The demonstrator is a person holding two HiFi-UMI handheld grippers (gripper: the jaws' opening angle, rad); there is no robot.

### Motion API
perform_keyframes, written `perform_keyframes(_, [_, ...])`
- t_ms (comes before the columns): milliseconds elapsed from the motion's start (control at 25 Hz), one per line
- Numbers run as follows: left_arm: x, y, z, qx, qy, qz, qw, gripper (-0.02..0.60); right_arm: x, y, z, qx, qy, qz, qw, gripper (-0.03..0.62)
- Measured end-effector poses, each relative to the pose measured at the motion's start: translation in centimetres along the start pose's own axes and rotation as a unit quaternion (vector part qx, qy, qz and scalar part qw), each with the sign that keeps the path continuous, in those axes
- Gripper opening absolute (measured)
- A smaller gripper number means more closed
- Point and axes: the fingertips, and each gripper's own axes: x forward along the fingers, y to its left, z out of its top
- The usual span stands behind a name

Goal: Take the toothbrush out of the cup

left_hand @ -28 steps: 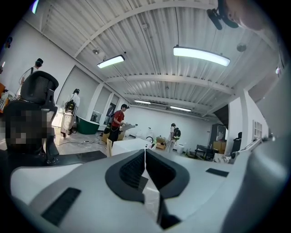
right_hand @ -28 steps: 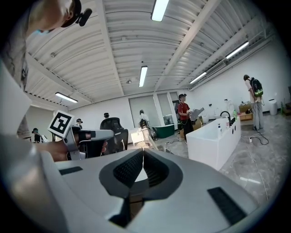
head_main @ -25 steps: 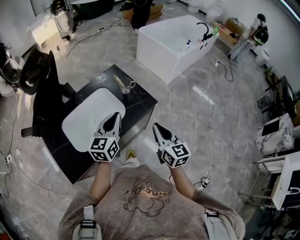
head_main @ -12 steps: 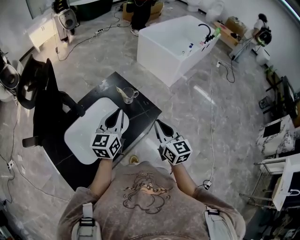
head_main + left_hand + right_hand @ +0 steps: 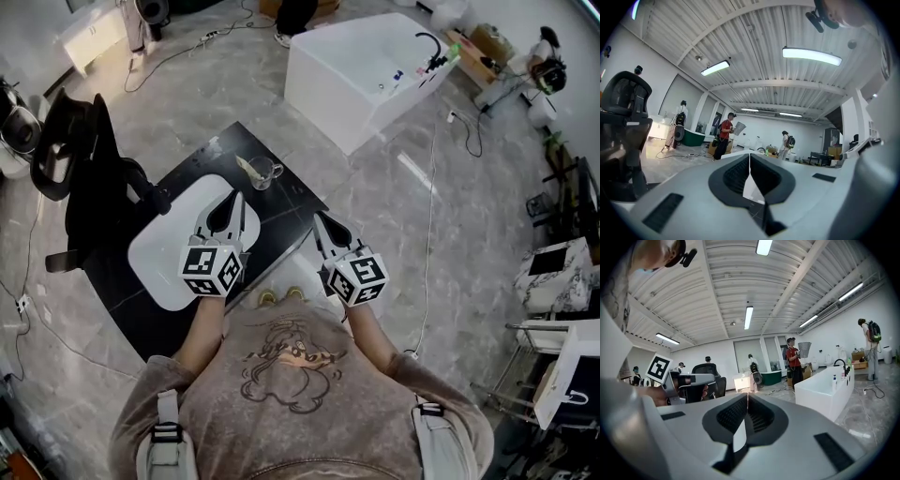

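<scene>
A clear glass cup (image 5: 264, 172) stands on the far part of the black countertop (image 5: 281, 206), with a pale toothbrush (image 5: 247, 167) leaning out of it to the left. My left gripper (image 5: 235, 196) hovers over the white basin (image 5: 169, 246), a short way in front of the cup, shut and empty. My right gripper (image 5: 317, 218) is shut and empty beyond the counter's right edge, over the floor. In the left gripper view the left gripper (image 5: 749, 155) shows its jaws meeting, as does the right gripper (image 5: 747, 395) in its own view. Neither of these views shows the cup.
A black office chair (image 5: 73, 150) stands left of the counter. A white bathtub (image 5: 361, 70) with a black tap sits farther back on the grey floor. Cables (image 5: 433, 187) trail across the floor at right. People (image 5: 725, 136) stand in the distance.
Both grippers have moved forward toward the counter and the cup, and the person has stepped closer. Both have stayed shut and empty.
</scene>
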Motion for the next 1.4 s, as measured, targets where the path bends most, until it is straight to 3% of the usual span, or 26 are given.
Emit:
perform_keyframes(360, [1.8, 0.0, -0.2, 0.008, -0.006, 0.002, 1.0000, 0.027, 1.9, -1.4, 0.1, -0.001, 0.005, 0.021, 1.000, 0.018])
perform_keyframes(400, [1.9, -0.1, -0.2, 0.006, -0.007, 0.002, 1.0000, 0.052, 2.0, -1.5, 0.0, 0.000, 0.005, 0.023, 1.000, 0.018])
perform_keyframes(560, [2.6, 0.1, -0.6, 0.000, -0.009, 0.006, 0.9999, 0.292, 2.4, -1.6, -0.1, 0.002, 0.005, 0.030, 1.000, 0.018])
perform_keyframes(600, [2.9, 0.2, -0.8, 0.001, -0.007, 0.008, 0.9999, 0.312, 2.5, -1.7, -0.1, 0.003, 0.006, 0.032, 0.999, 0.018])
perform_keyframes(1080, [6.4, 4.0, -4.0, -0.016, 0.017, 0.053, 0.9983, 0.342, 3.8, -1.9, -0.2, 0.009, 0.011, 0.044, 0.999, 0.018])
perform_keyframes(1400, [10.4, 7.7, -8.7, -0.057, 0.055, 0.082, 0.9935, 0.350, 4.2, -2.4, -0.4, 0.008, 0.015, 0.043, 0.999, 0.018])
